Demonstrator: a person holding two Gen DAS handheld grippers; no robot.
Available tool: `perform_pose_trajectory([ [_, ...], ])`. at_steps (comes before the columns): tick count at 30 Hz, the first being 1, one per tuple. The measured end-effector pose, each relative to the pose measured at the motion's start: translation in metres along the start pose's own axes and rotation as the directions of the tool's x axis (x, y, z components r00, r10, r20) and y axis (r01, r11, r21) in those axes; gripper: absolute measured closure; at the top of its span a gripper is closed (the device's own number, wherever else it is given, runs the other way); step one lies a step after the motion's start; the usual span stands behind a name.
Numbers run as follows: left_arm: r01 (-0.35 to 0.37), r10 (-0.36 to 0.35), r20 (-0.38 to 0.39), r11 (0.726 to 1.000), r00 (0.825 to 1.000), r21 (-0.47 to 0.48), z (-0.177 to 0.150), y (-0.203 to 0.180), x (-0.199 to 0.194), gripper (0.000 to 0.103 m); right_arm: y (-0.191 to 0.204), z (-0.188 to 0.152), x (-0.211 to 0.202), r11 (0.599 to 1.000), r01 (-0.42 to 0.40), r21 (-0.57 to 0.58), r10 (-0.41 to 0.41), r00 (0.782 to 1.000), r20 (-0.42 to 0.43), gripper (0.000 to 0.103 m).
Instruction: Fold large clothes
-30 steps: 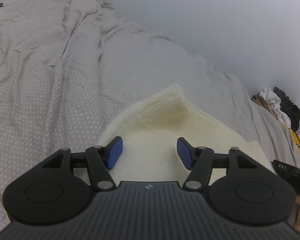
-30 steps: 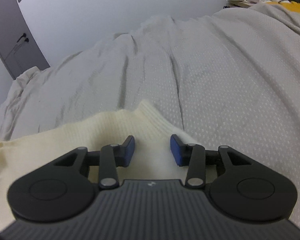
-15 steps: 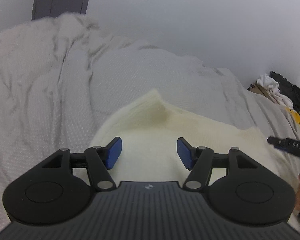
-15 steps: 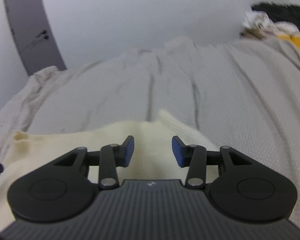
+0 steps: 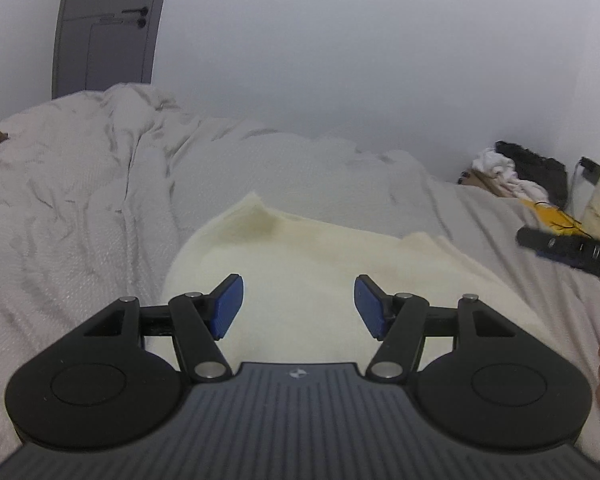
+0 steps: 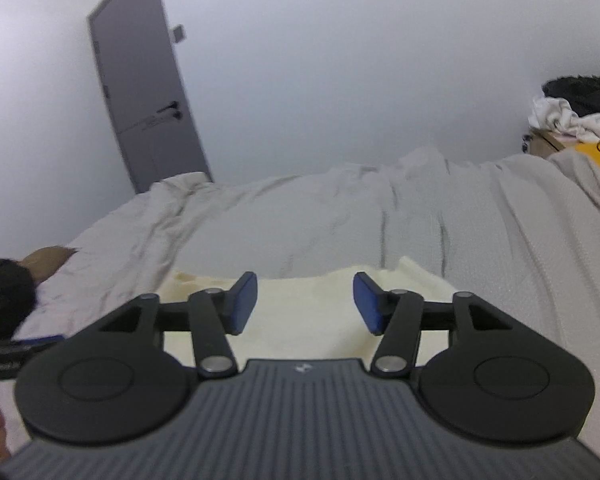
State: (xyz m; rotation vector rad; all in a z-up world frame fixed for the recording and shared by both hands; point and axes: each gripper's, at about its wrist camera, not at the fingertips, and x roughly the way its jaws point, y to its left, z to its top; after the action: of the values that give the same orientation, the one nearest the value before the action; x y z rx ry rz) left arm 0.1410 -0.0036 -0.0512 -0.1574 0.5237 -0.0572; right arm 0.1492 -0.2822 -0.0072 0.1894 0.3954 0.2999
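A cream knitted garment (image 5: 300, 264) lies flat on the grey bed cover (image 5: 80, 208), one corner peaked at its far edge. My left gripper (image 5: 299, 306) hangs above it, open, nothing between its blue pads. In the right wrist view the same cream garment (image 6: 300, 320) lies below my right gripper (image 6: 305, 302), whose jaws are opening with nothing between them. The right gripper's black body (image 5: 572, 252) and a hand show at the left wrist view's right edge. The left gripper's body (image 6: 4, 360) shows at the right wrist view's left edge.
A grey door (image 6: 140, 80) stands in the white wall behind the bed. A heap of white and black clothes (image 5: 516, 170) sits on a box past the bed's far right corner, with something yellow (image 5: 548, 212) beside it. The bed cover (image 6: 380, 216) is wrinkled all around the garment.
Both grippers have risen and pulled back from the garment, so more wall and door show. The right gripper's jaws have widened. The garment stays flat on the bed.
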Motion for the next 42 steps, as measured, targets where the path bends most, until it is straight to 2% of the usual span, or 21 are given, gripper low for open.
perform_pose_trajectory([
  [5, 0.031, -0.031, 0.007, 0.999, 1.0, 0.014, -0.018, -0.023, -0.04, 0.035, 0.021, -0.018, -0.039, 0.998, -0.02, -0.057, 0.019, 1.0, -0.016, 0.047],
  [9, 0.015, -0.015, 0.012, 0.999, 1.0, 0.036, -0.036, -0.038, -0.067, 0.033, 0.034, -0.033, -0.061, 0.996, -0.023, -0.092, 0.02, 0.999, -0.034, 0.047],
  [15, 0.017, -0.017, 0.009, 1.0, 1.0, 0.008, -0.053, -0.039, -0.087, 0.021, 0.04, -0.052, -0.083, 0.997, -0.022, -0.067, 0.018, 0.998, -0.06, 0.047],
  [17, 0.02, -0.02, -0.001, 1.0, 1.0, -0.004, -0.055, -0.036, -0.086, 0.017, 0.043, -0.057, -0.085, 0.998, -0.019, -0.058, 0.014, 0.996, -0.083, 0.041],
  [18, 0.023, -0.023, -0.009, 1.0, 1.0, -0.008, -0.056, -0.035, -0.085, 0.016, 0.045, -0.062, -0.085, 0.998, -0.018, -0.054, 0.013, 0.995, -0.096, 0.03],
  [19, 0.025, -0.025, -0.018, 1.0, 1.0, -0.014, -0.054, -0.033, -0.081, 0.014, 0.048, -0.065, -0.084, 0.998, -0.019, -0.053, 0.013, 0.994, -0.11, 0.024],
  [22, 0.037, -0.039, -0.048, 0.999, 0.998, -0.033, -0.055, -0.029, -0.072, 0.013, 0.051, -0.069, -0.078, 0.999, -0.022, -0.045, 0.016, 0.99, -0.14, 0.023],
  [23, 0.035, -0.037, -0.057, 0.999, 0.998, -0.039, -0.055, -0.027, -0.069, 0.013, 0.049, -0.071, -0.077, 0.999, -0.03, -0.025, 0.026, 0.988, -0.152, 0.022],
  [24, 0.033, -0.036, -0.068, 0.998, 0.997, -0.046, -0.056, -0.025, -0.065, 0.013, 0.046, -0.071, -0.074, 0.999, -0.041, 0.012, 0.042, 0.985, -0.167, 0.017],
  [25, 0.035, -0.039, -0.079, 0.998, 0.996, -0.055, -0.056, -0.024, -0.062, 0.013, 0.041, -0.072, -0.071, 0.997, -0.047, 0.064, 0.058, 0.982, -0.181, 0.009],
  [26, 0.041, -0.047, -0.09, 0.997, 0.995, -0.069, -0.057, -0.021, -0.059, 0.013, 0.035, -0.073, -0.067, 0.991, -0.047, 0.124, 0.071, 0.978, -0.197, 0.006],
  [27, 0.048, -0.056, -0.099, 0.995, 0.993, -0.085, -0.057, -0.019, -0.055, 0.013, 0.029, -0.075, -0.062, 0.982, -0.046, 0.182, 0.086, 0.972, -0.218, 0.0],
  [32, 0.055, -0.076, -0.152, 0.989, 0.986, -0.135, -0.061, -0.01, -0.038, 0.013, 0.011, -0.094, -0.04, 0.915, -0.04, 0.4, 0.182, 0.928, -0.325, 0.0],
  [35, 0.04, -0.066, -0.178, 0.989, 0.982, -0.144, -0.064, -0.008, -0.03, 0.013, 0.009, -0.107, -0.03, 0.875, -0.031, 0.484, 0.232, 0.903, -0.362, 0.0],
  [39, 0.041, -0.077, -0.2, 0.983, 0.977, -0.178, -0.067, -0.001, -0.021, 0.013, 0.006, -0.121, -0.018, 0.822, 0.004, 0.57, 0.256, 0.891, -0.376, 0.0],
  [42, 0.036, -0.081, -0.224, 0.98, 0.971, -0.197, -0.071, 0.004, -0.012, 0.013, -0.004, -0.128, -0.008, 0.752, 0.036, 0.658, 0.274, 0.891, -0.361, 0.0],
])
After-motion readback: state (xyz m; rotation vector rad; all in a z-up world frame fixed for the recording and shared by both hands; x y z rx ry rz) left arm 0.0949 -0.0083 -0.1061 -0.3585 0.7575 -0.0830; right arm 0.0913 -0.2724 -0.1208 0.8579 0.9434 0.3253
